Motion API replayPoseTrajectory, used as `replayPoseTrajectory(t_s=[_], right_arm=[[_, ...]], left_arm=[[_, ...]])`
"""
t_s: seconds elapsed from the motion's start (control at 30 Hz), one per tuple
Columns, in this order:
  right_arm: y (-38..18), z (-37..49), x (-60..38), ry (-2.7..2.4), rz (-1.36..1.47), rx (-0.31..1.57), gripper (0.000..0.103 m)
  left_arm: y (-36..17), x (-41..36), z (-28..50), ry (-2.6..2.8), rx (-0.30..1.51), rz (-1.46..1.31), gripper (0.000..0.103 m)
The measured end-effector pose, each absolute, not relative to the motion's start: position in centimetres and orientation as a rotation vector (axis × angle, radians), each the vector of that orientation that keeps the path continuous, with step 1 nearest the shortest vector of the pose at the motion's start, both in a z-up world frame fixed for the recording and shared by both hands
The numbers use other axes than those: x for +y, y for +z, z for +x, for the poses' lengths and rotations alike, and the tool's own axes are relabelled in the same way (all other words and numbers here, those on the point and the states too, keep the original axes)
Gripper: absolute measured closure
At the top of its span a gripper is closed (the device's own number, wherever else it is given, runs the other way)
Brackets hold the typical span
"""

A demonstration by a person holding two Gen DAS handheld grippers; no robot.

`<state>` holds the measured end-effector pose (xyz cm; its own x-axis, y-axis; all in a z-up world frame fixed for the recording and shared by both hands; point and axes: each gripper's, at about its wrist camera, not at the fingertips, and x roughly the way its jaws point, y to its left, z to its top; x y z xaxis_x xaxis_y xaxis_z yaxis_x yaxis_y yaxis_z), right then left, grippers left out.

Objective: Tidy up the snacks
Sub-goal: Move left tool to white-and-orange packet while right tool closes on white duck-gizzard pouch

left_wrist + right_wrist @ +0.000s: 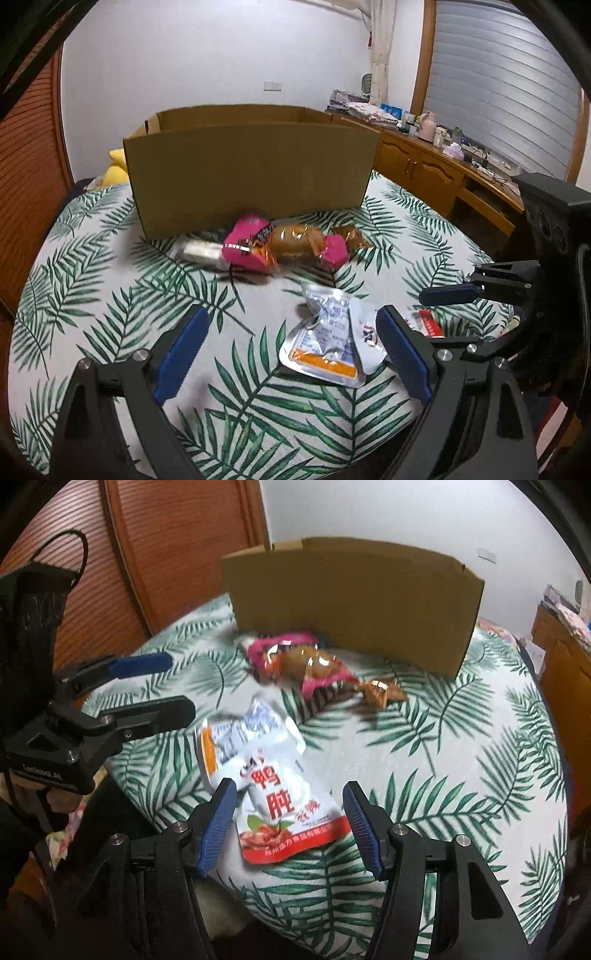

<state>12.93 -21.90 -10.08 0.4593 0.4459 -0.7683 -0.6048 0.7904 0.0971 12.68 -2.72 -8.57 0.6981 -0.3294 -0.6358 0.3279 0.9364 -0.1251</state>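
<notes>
Hovering over the leaf-print surface, both grippers point down at the loose snacks with nothing between their pads. The left gripper has its jaws spread wide, and the silver pouch with the orange edge lies just ahead of them, close to the right pad; that wide spread looks meant to take the flat pouch across its width. The right gripper stands with its jaws apart, less wide, and the white and red pouch lies flat in the gap between the pads, not pinched. That pouch overlaps the silver one, so lifting either may drag the other.

From the left wrist view, the pink-ended sausage pack lies at 12 o'clock of the silver pouch, with a small clear-wrapped snack touching its 9 o'clock end and a gold-wrapped piece at its 3 o'clock end. All three sit right against the near wall of the cardboard box, which stands open-topped at 12 o'clock; it is probably the place the snacks are to go, and none can be seen inside it from here. I judge the step in hand to be a two-handed approach, one pouch per gripper.
</notes>
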Motion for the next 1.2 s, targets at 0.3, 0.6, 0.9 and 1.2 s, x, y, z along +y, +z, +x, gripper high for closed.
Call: replayPoseTrajectory(t_s=[0.3, 0.6, 0.9, 1.2], right_arm=[[-11.9, 12.9, -20.4, 0.63, -0.281, 0.895, 0.034], [-11.8, 13.3, -20.3, 0.586, -0.292, 0.878, 0.038], [-12.0, 13.4, -22.9, 0.525, -0.164, 0.855, 0.04], [-12.1, 12.9, -23.4, 0.458, -0.183, 0.824, 0.04]], left_arm=[[-10.3, -1.6, 12.8, -0.342, 0.741, -0.027, 0.011], [-10.9, -2.0, 13.1, -0.347, 0.76, -0.023, 0.011], [-11.2, -4.6, 14.5, -0.391, 0.788, 0.022, 0.011], [-12.3, -6.7, 15.5, -0.39, 0.839, 0.097, 0.016]])
